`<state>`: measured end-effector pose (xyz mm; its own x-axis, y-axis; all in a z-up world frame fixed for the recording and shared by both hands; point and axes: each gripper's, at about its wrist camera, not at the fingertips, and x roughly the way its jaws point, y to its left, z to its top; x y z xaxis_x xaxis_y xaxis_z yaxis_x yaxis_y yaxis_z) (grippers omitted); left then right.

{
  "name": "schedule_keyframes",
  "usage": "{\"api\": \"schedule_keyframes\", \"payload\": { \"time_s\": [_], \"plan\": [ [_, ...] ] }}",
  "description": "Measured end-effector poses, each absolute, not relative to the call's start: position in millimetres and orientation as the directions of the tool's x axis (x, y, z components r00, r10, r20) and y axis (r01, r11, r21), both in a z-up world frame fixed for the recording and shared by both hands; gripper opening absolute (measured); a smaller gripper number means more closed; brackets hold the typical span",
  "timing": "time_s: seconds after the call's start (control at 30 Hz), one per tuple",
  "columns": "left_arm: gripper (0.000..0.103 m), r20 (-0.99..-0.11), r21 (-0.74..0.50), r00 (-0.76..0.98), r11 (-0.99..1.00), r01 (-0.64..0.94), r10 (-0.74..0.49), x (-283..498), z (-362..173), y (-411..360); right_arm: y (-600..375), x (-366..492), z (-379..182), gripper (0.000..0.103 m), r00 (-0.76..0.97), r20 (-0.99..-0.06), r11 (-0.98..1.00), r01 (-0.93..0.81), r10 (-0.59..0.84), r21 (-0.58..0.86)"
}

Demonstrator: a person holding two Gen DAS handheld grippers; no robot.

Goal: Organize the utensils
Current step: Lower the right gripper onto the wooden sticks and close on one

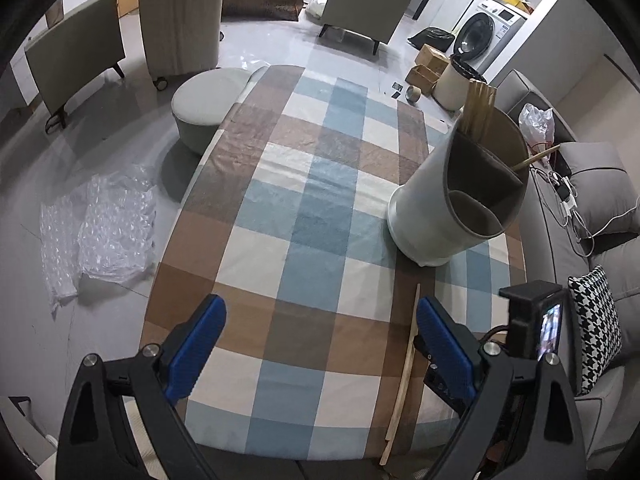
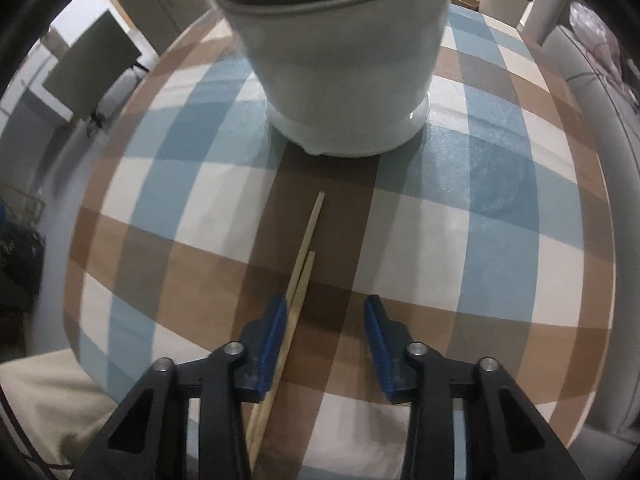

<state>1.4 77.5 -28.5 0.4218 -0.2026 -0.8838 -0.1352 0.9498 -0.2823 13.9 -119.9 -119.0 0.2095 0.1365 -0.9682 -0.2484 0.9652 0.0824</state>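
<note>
A white utensil holder [image 1: 452, 196] with divided compartments stands on the checked tablecloth [image 1: 304, 208]; several wooden chopsticks [image 1: 478, 108] stand in its far compartment. A pair of wooden chopsticks [image 2: 298, 280] lies on the cloth in front of the holder [image 2: 344, 60]. My right gripper [image 2: 326, 312] is open, low over the cloth, and the chopsticks run along the inner side of its left finger. My left gripper [image 1: 320, 320] is open and empty above the near end of the table; the lying chopsticks [image 1: 404, 376] and the right gripper's body [image 1: 532, 324] show beside its right finger.
A round grey stool [image 1: 208, 108] stands at the table's far left corner. Bubble wrap [image 1: 100, 228] lies on the floor to the left. A grey sofa with cushions [image 1: 592, 320] runs along the right side. Armchairs, boxes and a washing machine [image 1: 488, 28] stand further back.
</note>
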Motion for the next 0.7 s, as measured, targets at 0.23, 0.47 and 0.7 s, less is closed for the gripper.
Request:
{"api": "schedule_keyframes", "payload": {
  "time_s": [0.23,0.47,0.7],
  "plan": [
    [0.093,-0.883,-0.281,0.423,0.951,-0.128,-0.204,0,-28,79,-124,13,-120,0.030,0.210,-0.971,0.971,-0.232,0.115,0.065],
    [0.093,-0.883,-0.288,0.421,0.948,-0.139,-0.206,0,-28,84,-117,14,-120,0.032,0.215,-0.972,0.968,-0.246,0.100,0.045],
    [0.093,-0.889,-0.282,0.412,0.948,-0.148,-0.200,1,-32,90,-99,18,-120,0.018,0.246,-0.967,0.962,-0.272,0.060,-0.010]
  ]
}}
